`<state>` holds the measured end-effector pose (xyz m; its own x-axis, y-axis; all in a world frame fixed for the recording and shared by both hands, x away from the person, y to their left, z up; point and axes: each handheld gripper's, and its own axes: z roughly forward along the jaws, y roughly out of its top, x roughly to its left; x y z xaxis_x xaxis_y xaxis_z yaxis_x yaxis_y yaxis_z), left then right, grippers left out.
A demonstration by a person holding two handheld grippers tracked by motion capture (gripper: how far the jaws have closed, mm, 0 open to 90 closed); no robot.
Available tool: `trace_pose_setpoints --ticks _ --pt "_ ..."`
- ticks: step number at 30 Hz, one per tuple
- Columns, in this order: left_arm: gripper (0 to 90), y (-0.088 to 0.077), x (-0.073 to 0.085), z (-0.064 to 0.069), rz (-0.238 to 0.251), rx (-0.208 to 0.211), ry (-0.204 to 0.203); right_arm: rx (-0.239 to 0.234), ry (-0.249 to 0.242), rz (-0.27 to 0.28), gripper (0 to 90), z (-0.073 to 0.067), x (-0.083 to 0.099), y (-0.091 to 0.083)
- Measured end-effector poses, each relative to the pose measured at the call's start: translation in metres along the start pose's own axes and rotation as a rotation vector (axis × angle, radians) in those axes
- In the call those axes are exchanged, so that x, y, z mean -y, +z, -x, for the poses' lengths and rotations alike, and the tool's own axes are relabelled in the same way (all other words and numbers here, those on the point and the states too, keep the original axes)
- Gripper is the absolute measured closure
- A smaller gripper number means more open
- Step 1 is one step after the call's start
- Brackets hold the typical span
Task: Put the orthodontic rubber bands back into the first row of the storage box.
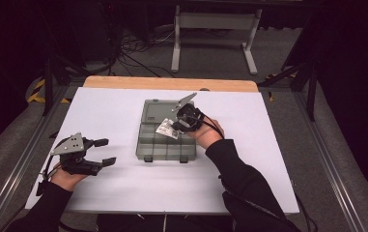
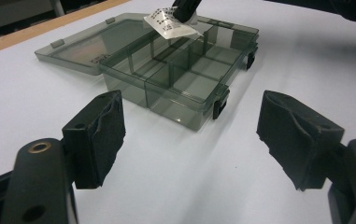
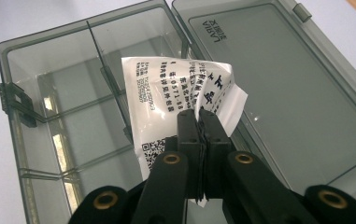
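A smoky clear plastic organizer box (image 1: 166, 145) lies open in the middle of the white table, its lid (image 1: 160, 109) folded back flat. Dividers split the box (image 3: 49, 126) into several compartments. My right gripper (image 1: 177, 124) hovers over the box (image 2: 185, 79), shut on a small white printed packet (image 3: 166, 102) that hangs above the compartments. The same packet (image 2: 168, 23) shows at the top of the left gripper view. My left gripper (image 1: 105, 152) rests at the table's left, open, its black padded fingers (image 2: 98, 135) wide apart with nothing between them, pointing toward the box.
The white table top (image 1: 114, 188) has bare room around the box. A wooden strip (image 1: 172, 83) runs along the far edge. Beyond it a white metal frame (image 1: 215, 34) and cables lie on the grey floor.
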<state>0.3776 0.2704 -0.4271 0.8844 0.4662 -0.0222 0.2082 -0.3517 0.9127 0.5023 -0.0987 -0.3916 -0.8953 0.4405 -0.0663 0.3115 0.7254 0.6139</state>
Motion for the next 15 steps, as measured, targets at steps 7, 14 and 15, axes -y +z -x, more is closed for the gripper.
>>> trace_pose_setpoints --ticks 7,14,15 --pt "24.0 0.000 0.000 0.000 -0.003 0.002 0.001 -0.007 0.004 -0.011 88.7 0.001 0.002 0.006" --pt "24.0 0.000 0.000 0.000 0.001 0.001 -0.001 -0.017 0.006 -0.022 88.7 0.001 0.005 0.014" --pt "24.0 0.000 0.000 0.000 0.001 0.001 -0.001 -0.018 0.010 -0.022 88.7 0.001 0.005 0.015"
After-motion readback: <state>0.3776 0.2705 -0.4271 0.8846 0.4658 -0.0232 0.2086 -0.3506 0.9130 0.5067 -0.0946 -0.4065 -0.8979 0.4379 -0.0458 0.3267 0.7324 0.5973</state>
